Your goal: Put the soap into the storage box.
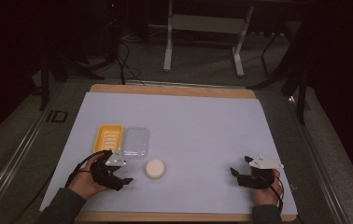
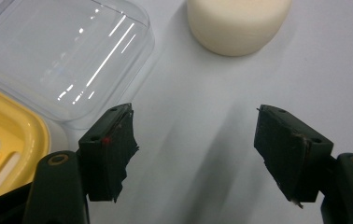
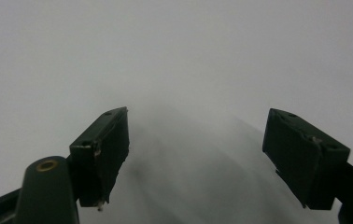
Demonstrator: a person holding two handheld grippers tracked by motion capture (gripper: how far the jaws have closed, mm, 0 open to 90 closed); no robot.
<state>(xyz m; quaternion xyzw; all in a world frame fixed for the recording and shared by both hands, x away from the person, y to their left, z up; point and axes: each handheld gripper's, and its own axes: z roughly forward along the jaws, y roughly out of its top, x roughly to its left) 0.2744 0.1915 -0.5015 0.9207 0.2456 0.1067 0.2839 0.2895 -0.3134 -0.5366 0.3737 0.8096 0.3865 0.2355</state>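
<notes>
Soap (image 2: 238, 24), a round, cream-white puck, lying at the frame's upper centre.
Left gripper (image 2: 194, 140) spread, empty; clear lid (image 2: 62, 56) sits upper left.

The room around the table is dim, its far corners sinking into black, while the pale mat (image 1: 188, 130) catches soft overhead light. In the left gripper view, white streaks of glare cross the clear lid (image 2: 67, 56), and soft shadows trail from the jaws. The right gripper view is hazy and grey, with blurred shadow fanning across the mat.
</notes>
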